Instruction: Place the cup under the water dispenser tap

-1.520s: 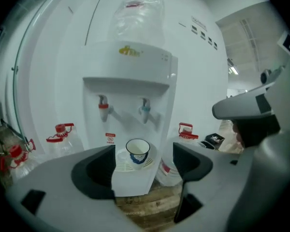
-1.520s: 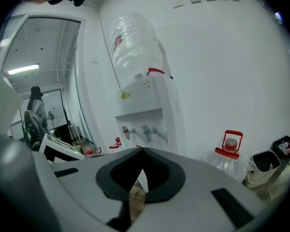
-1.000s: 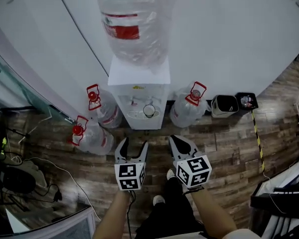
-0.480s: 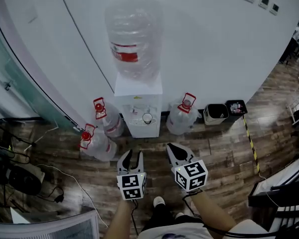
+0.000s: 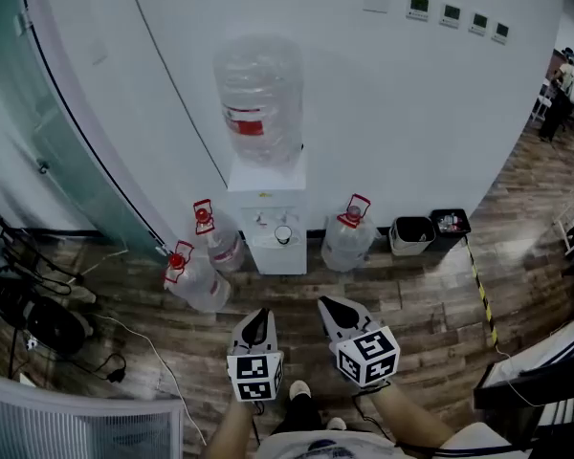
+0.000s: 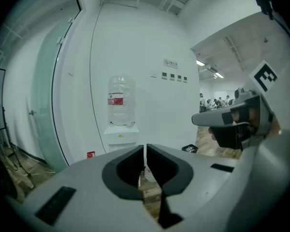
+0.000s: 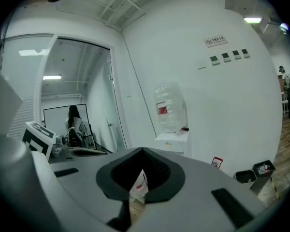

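The white water dispenser [image 5: 273, 220] stands against the wall with a clear bottle [image 5: 260, 98] on top. A small white cup [image 5: 283, 234] sits in its alcove under the taps. Both grippers hover well back from it over the wood floor. My left gripper [image 5: 259, 316] has just been closing its jaws, and they now meet with nothing between them. My right gripper [image 5: 327, 303] is shut and empty too. The left gripper view looks past its own gripper [image 6: 145, 146] to the dispenser [image 6: 120, 135]; the right gripper view shows its gripper [image 7: 142, 150] and the bottle [image 7: 170, 109].
Spare water jugs with red caps lie left [image 5: 198, 280] and stand right [image 5: 347, 237] of the dispenser. Two small bins [image 5: 411, 232] stand by the wall. Cables and gear [image 5: 29, 318] crowd the left floor beside a glass partition [image 5: 67, 142]. Striped tape [image 5: 480, 290] runs across the floor.
Both grippers have drawn back from the dispenser, which now looks smaller and farther off. The left jaws went from wide open to shut. The cup stays in the alcove.
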`<state>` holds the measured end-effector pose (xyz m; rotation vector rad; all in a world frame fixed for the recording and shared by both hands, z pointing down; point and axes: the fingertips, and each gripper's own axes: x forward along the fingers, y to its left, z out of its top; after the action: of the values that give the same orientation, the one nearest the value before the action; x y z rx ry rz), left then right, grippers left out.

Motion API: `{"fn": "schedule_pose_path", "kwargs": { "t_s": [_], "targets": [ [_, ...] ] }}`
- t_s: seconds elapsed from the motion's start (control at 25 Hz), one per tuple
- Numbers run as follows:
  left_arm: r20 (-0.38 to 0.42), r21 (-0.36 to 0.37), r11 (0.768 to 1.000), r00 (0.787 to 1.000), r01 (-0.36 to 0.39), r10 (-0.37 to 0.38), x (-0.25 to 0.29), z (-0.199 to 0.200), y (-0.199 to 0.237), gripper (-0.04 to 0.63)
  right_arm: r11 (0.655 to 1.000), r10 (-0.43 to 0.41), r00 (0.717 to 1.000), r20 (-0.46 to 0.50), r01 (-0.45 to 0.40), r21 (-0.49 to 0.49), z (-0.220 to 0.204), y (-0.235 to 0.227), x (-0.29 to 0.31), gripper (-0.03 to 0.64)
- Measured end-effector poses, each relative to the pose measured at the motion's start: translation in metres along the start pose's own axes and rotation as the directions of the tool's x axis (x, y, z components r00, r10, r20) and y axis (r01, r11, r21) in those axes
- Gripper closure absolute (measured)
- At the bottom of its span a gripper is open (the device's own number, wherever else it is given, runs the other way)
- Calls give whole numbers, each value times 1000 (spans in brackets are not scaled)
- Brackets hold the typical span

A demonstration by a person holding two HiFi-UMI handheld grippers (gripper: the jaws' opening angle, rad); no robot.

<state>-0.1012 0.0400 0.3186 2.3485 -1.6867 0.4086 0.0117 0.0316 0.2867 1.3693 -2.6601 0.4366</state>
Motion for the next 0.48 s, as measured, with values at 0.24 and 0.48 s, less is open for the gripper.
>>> {"fn": "schedule_pose_path", "kwargs": {
  "t_s": [0.24,0.48],
  "targets": [
    [23,4,1000,999,-27,27,-61,-6,-42,544,1000,6,999,38,-5,-11,1,16,-74,597],
    [32,71,997,999,-42,40,-107,-12,-81,545,1000,-5,999,51,6,-10,-10,22,-135,596]
  ]
}}
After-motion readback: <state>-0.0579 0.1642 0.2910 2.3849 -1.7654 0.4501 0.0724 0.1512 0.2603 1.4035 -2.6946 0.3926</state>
